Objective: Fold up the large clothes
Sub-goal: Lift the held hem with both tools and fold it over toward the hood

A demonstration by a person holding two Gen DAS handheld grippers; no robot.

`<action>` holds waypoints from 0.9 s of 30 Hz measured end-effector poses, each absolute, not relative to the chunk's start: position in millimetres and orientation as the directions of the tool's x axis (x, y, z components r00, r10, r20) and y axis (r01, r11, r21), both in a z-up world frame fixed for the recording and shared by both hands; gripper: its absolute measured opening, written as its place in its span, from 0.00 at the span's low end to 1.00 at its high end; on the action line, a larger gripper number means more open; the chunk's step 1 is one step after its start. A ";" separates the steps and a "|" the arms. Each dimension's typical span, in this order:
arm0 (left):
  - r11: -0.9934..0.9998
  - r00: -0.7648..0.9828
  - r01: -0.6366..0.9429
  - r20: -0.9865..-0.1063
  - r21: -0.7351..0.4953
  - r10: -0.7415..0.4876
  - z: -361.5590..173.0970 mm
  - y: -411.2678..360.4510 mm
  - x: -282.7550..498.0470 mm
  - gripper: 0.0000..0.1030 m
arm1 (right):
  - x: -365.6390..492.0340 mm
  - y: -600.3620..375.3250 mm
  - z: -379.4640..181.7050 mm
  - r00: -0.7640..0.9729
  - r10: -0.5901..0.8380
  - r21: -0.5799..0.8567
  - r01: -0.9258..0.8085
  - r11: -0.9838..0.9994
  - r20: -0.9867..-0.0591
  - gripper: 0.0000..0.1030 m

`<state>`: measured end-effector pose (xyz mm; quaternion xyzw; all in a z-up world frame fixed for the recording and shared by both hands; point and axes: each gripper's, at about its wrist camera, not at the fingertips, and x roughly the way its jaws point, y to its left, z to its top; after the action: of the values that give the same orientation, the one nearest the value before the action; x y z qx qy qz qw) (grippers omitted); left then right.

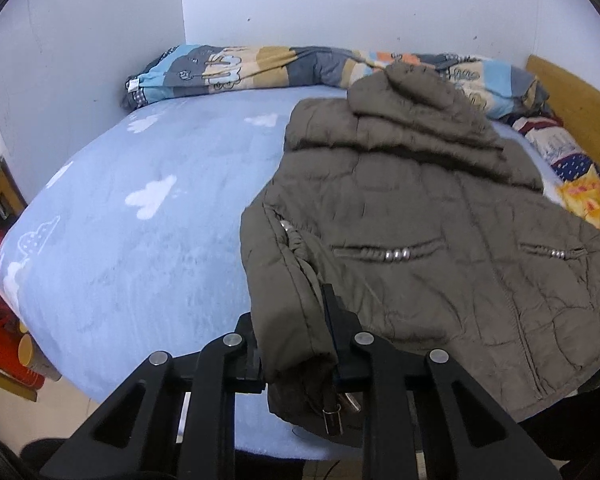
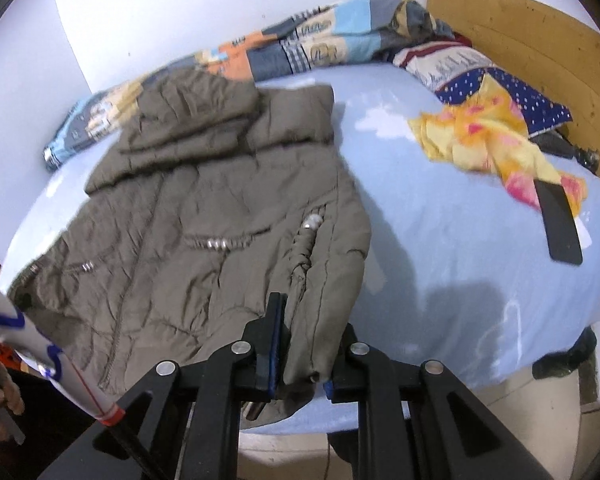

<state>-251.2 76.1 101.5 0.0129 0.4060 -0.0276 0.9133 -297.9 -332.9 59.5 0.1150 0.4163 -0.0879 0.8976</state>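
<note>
Left wrist view: one olive puffer jacket [image 1: 412,216] lies front up across the right half of the frame on a blue bed [image 1: 140,220] printed with white clouds. The left gripper [image 1: 296,344], at bottom centre, is clamped on the jacket's near hem corner. One rolled patchwork quilt [image 1: 240,68] runs along the top by the wall, touching the jacket's hood. Red things at the left edge are too blurred to name.

Right wrist view: the jacket [image 2: 204,208] fills the left and centre of the frame. The right gripper [image 2: 304,344], at bottom centre, is clamped on the other hem corner. One yellow cloth [image 2: 488,144] sits at upper right, with one black flat object [image 2: 560,228], perhaps a phone, just below, its top edge touching the cloth. A wooden headboard [image 2: 540,40] stands at upper right.
</note>
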 end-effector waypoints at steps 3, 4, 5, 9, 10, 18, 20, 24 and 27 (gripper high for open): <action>0.997 0.681 0.078 -0.729 -0.016 -0.066 116.4 79.4 -245.1 0.19 | -294.7 -335.1 78.9 0.668 -0.067 0.136 0.246 0.960 -0.741 0.17; 0.996 0.683 0.087 -0.726 -0.024 -0.077 120.9 80.4 -242.8 0.19 | -293.4 -336.6 85.6 0.679 -0.065 0.140 0.243 0.960 -0.731 0.17; 0.995 0.689 0.092 -0.720 -0.029 -0.085 126.9 81.5 -239.5 0.19 | -291.8 -337.5 91.6 0.689 -0.066 0.141 0.241 0.960 -0.722 0.17; 0.994 0.711 0.099 -0.695 -0.050 -0.106 152.0 86.5 -226.1 0.19 | -281.0 -344.1 115.1 0.722 -0.069 0.146 0.231 0.962 -0.689 0.17; 0.993 0.719 0.100 -0.687 -0.056 -0.111 160.5 87.2 -220.3 0.19 | -275.2 -346.7 123.5 0.731 -0.067 0.153 0.231 0.961 -0.679 0.17; 0.994 0.781 0.076 -0.615 -0.074 -0.105 224.3 85.0 -157.6 0.19 | -219.1 -365.4 179.2 0.781 -0.074 0.168 0.224 0.960 -0.620 0.17; 0.996 0.798 0.064 -0.596 -0.061 -0.088 238.6 81.1 -135.8 0.19 | -195.0 -372.3 193.2 0.791 -0.074 0.182 0.229 0.956 -0.608 0.17; 0.998 0.816 0.048 -0.574 -0.045 -0.065 258.7 68.6 -86.8 0.20 | -145.9 -388.1 208.8 0.800 -0.079 0.203 0.245 0.948 -0.595 0.17; 0.999 0.815 0.026 -0.577 -0.043 -0.046 263.4 60.2 -42.0 0.20 | -98.9 -403.2 211.5 0.796 -0.078 0.219 0.257 0.941 -0.600 0.17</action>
<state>-42.0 60.2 263.4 -0.0165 0.3034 -0.0191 0.9525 -98.9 -403.2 211.5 0.1462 0.3065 -0.0894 0.9363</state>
